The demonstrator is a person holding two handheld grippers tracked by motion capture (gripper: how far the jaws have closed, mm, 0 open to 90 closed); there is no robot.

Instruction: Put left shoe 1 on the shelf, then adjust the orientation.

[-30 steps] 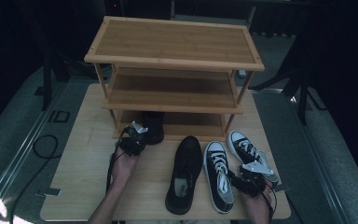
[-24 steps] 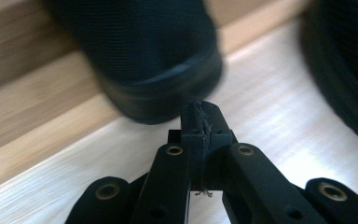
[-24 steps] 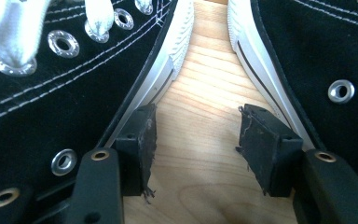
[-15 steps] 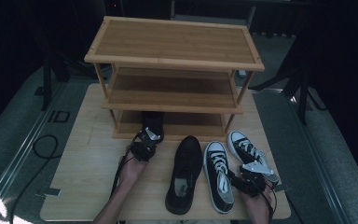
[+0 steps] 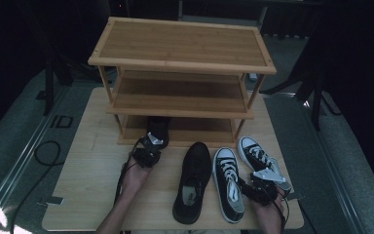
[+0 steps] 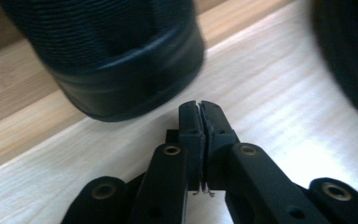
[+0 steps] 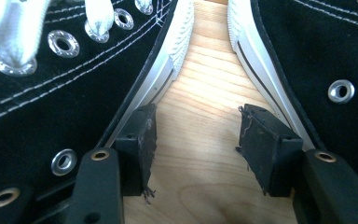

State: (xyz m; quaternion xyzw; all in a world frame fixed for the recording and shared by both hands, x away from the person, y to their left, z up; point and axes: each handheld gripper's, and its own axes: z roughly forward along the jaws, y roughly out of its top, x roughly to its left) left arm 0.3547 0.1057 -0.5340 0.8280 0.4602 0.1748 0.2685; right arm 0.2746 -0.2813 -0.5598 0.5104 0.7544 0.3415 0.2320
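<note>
With my left gripper (image 6: 199, 109) pinched together on nothing, just short of the black shoe (image 6: 121, 56) at the rack's bottom shelf (image 5: 195, 131), my right gripper (image 7: 196, 140) gapes between two sneakers.

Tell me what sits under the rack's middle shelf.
On the shoe rack's bottom shelf stands one black shoe, its heel end sticking out toward the left gripper. The shelf above covers its front part; the rest of that shelf looks bare.
</note>
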